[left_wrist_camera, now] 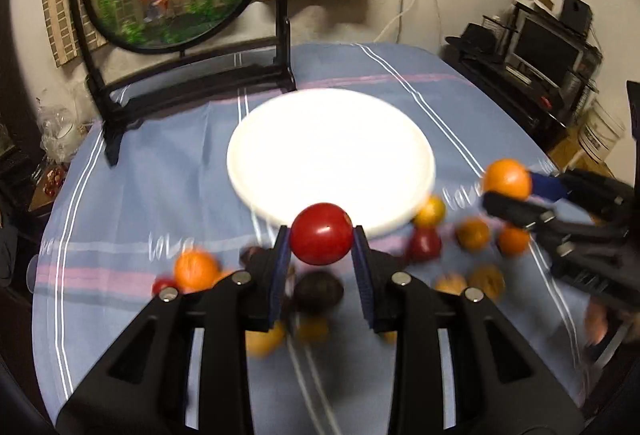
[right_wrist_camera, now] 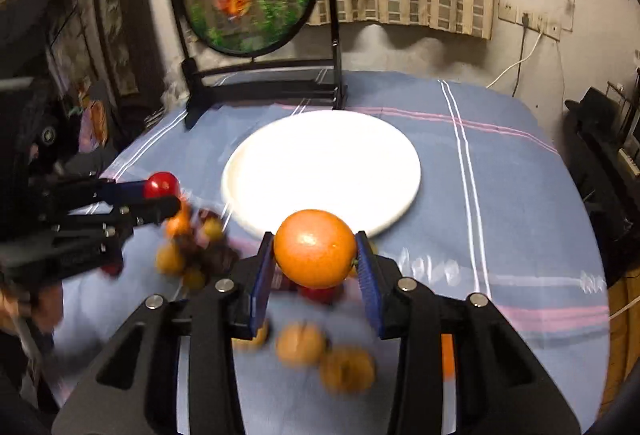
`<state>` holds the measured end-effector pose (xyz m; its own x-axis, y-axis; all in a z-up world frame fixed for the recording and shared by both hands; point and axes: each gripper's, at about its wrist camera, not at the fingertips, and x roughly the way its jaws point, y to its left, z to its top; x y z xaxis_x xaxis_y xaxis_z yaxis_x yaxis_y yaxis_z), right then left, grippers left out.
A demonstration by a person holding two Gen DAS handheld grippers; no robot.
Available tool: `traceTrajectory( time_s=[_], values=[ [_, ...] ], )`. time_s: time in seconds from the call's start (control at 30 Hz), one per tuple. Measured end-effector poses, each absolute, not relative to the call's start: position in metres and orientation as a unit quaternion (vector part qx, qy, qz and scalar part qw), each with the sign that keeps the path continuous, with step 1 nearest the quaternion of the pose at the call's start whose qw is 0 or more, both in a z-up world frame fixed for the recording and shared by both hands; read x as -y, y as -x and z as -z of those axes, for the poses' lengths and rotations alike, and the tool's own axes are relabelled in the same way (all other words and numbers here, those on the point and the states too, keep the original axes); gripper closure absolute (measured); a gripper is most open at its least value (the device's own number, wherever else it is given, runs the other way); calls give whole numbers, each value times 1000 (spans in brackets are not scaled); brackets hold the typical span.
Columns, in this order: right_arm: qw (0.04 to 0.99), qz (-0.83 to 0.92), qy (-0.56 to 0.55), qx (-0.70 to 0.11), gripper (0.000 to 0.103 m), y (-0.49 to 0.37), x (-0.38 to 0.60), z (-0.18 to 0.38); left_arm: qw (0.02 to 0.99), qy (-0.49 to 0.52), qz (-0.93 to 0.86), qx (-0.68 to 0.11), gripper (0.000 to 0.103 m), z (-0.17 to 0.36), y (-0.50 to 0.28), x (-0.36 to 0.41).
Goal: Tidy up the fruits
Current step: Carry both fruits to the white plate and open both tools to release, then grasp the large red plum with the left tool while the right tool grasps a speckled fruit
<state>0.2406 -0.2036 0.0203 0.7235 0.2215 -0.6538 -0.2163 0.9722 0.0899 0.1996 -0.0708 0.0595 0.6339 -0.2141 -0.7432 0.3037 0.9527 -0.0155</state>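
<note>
While both are carried above the worktop (left_wrist_camera: 120, 163) near the empty white plate (left_wrist_camera: 280, 123), left claw (left_wrist_camera: 321, 235) grasps a red fruit (left_wrist_camera: 321, 233); right claw (right_wrist_camera: 316, 248) grasps an orange (right_wrist_camera: 315, 247). Handling, judged: light, firm, smooth, prone to roll; grip across widest middle. Legible writing: "love" on tablecloth (left_wrist_camera: 400, 75).

Glossy red fruit (left_wrist_camera: 321, 234), matt cloth tablecloth (left_wrist_camera: 168, 163).

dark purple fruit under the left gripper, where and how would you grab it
Probably across the widest middle of the dark purple fruit, coming down from above. It is round, so any axis works, but other fruits crowd close. The left gripper is shut on the red fruit for now.
</note>
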Motion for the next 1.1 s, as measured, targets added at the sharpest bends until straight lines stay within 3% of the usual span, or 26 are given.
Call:
traceTrajectory(
  time_s=[0.37,0.4,0.47,0.5,0.53,0.67,0.8,1.1],
  values=[
    [889,-69,-14,-452,63,-363,194,47,869,-54,100,-481,70,11,-305,84],
    [887,-65,-12,-457,62,-366,193,49,868,-47,97,-485,58,14,-309,82],
    [887,-58,-11,-459,48,-370,192,50,871,-34,91,-481,32,13,-311,79],
    [894,-49,-12,-445,41,-367,194,47,877,-27,87,-472,32,9,-310,76],
    [902,-43,-15,-429,40,-364,196,42,881,-20,93,-463,32,2,-308,75],
    [917,-58,-38,-394,40,-339,206,20,890,-39,99,-443,29,-19,-289,69],
    [925,-84,-59,-366,37,-292,221,-1,905,-74,104,-405,18,-39,-243,48],
    [928,-61,-39,-366,36,-196,238,5,910,-81,84,-398,17,-37,-157,1]
  ],
)
